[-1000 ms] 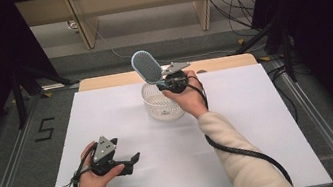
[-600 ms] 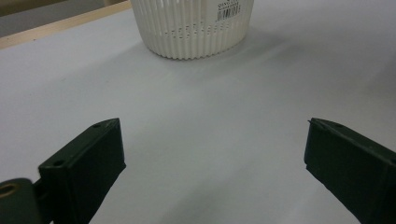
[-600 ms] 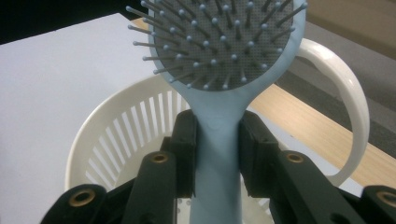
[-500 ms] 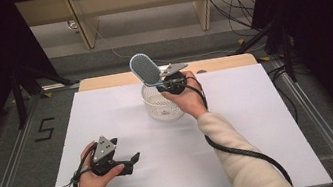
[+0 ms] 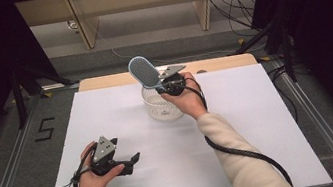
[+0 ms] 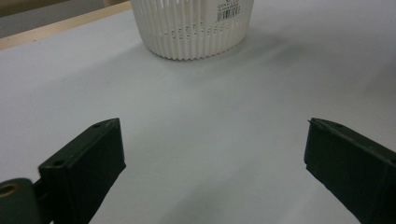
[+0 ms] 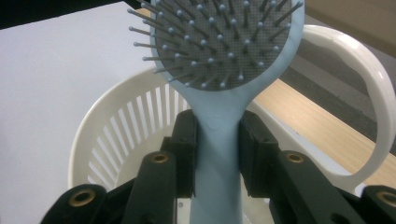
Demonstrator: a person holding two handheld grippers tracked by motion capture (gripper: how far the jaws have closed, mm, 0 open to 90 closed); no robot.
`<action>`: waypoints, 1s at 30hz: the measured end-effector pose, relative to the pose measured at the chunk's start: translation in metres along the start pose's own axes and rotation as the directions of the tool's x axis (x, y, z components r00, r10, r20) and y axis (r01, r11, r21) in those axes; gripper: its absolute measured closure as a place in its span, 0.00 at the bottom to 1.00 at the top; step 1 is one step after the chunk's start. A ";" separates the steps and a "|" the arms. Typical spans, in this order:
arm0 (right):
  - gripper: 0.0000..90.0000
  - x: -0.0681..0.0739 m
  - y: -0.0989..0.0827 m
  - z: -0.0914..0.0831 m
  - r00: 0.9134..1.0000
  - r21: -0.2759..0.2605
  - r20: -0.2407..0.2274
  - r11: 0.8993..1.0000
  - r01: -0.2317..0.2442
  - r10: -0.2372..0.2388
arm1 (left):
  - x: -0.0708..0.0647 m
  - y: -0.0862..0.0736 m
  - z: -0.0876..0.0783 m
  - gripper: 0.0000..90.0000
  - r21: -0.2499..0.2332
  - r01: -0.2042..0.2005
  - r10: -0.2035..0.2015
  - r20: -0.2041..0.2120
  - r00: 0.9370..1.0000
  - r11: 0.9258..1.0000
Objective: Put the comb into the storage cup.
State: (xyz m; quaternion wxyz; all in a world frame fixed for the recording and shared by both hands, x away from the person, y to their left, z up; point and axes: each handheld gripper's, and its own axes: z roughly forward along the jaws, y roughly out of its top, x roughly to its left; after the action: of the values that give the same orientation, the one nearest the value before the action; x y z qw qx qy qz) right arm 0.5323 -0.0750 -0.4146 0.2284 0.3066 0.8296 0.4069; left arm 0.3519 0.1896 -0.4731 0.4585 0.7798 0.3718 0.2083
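At lower left of the high view, we rest our left gripper on the white table, jaws apart with nothing between. At upper centre, our right gripper clamps the blue hairbrush by its handle, over the white basket.

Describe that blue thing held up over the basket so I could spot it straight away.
Start at the white table; near its far edge stands a white slatted basket. Above it the right gripper clamps a pale blue hairbrush by its handle. Its oval grey pad of pins sets it apart.
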 end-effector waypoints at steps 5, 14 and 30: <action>0.78 0.000 0.000 0.001 1.000 0.003 -0.003 1.000 0.005 -0.005 | 0.000 0.000 0.000 0.05 0.001 -0.001 0.001 0.000 1.000 1.000; 0.61 0.000 0.000 0.000 1.000 0.047 -0.018 0.999 0.009 -0.009 | 0.000 0.000 0.000 0.05 0.001 -0.001 0.001 0.000 1.000 1.000; 0.30 0.001 0.001 -0.023 0.998 0.025 -0.068 1.000 -0.006 0.008 | -0.001 0.000 0.000 0.05 0.005 -0.004 0.004 0.000 1.000 1.000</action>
State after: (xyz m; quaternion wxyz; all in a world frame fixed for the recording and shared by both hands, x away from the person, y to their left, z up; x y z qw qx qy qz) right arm 0.5178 -0.0864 -0.4009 0.1946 0.2981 0.8409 0.4076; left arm 0.3518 0.1886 -0.4733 0.4562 0.7817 0.3709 0.2080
